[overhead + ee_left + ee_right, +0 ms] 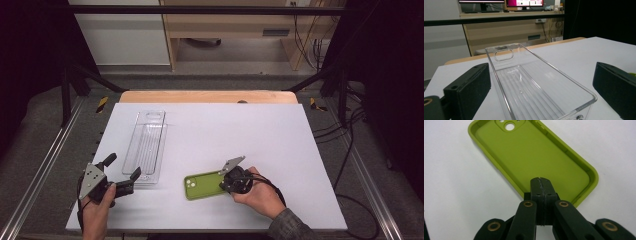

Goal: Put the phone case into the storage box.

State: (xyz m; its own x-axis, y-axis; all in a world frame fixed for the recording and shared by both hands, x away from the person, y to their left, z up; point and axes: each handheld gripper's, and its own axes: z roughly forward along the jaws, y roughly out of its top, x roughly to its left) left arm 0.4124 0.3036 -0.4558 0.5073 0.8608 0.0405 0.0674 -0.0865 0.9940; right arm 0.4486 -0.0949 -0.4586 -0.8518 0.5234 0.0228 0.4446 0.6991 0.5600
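A lime-green phone case (pixel 202 185) lies on the white table, hollow side up, with its camera cutouts at the far left end. My right gripper (pixel 223 184) is shut, and its tips rest over the case's right end. In the right gripper view the two jaws are pressed flat together above the inside of the phone case (pixel 531 155), with nothing between the right gripper (pixel 541 180) pads. My left gripper (pixel 123 166) is open at the near end of a long clear plastic tray (pixel 150 114). In its own view the left gripper (pixel 539 75) has one jaw on each side of the empty tray (pixel 529 92).
A white sheet (pixel 240 130) covers the table, with a wooden edge (pixel 207 96) at the far side. Metal rails (pixel 45 165) run along both sides. Cables (pixel 350 150) trail on the floor at the right.
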